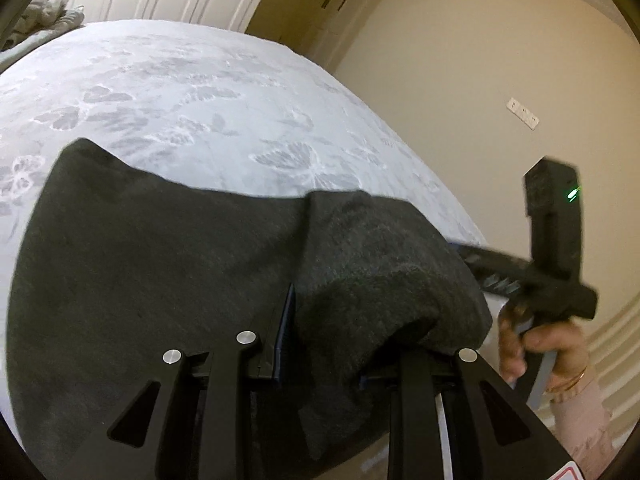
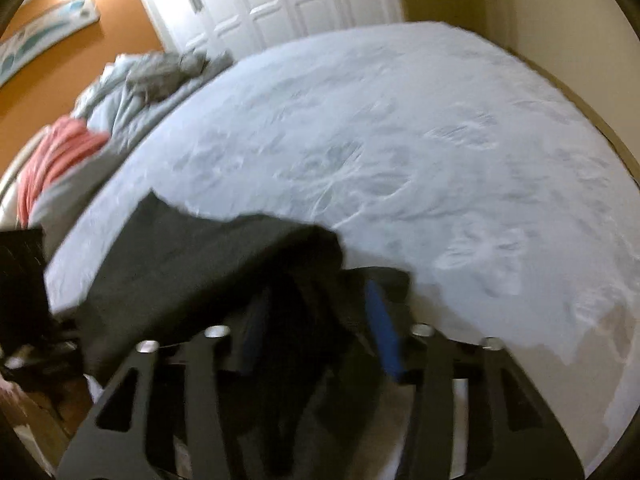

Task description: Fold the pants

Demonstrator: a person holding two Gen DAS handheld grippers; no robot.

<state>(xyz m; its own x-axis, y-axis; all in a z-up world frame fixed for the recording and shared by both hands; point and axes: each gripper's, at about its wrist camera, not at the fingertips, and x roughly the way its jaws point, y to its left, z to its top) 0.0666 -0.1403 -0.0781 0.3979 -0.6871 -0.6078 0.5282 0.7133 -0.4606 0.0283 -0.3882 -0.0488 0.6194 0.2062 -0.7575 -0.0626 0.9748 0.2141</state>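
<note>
Dark grey pants (image 1: 180, 264) hang between my two grippers above the near edge of a bed with a pale blue butterfly-print cover (image 1: 208, 92). My left gripper (image 1: 320, 320) is shut on one end of the pants; the cloth bunches over its fingers. In the right wrist view my right gripper (image 2: 316, 312) is shut on the other end of the pants (image 2: 200, 264), with a blue pad (image 2: 384, 332) showing. The right gripper's body (image 1: 556, 240) and the hand holding it show at the right of the left wrist view.
A crumpled grey blanket (image 2: 168, 72) and a pink cloth (image 2: 56, 156) lie at the bed's far left. White closet doors (image 2: 280, 0) stand beyond the bed. A beige wall with an outlet (image 1: 522, 112) is on the right. The bed cover (image 2: 400, 140) spreads ahead.
</note>
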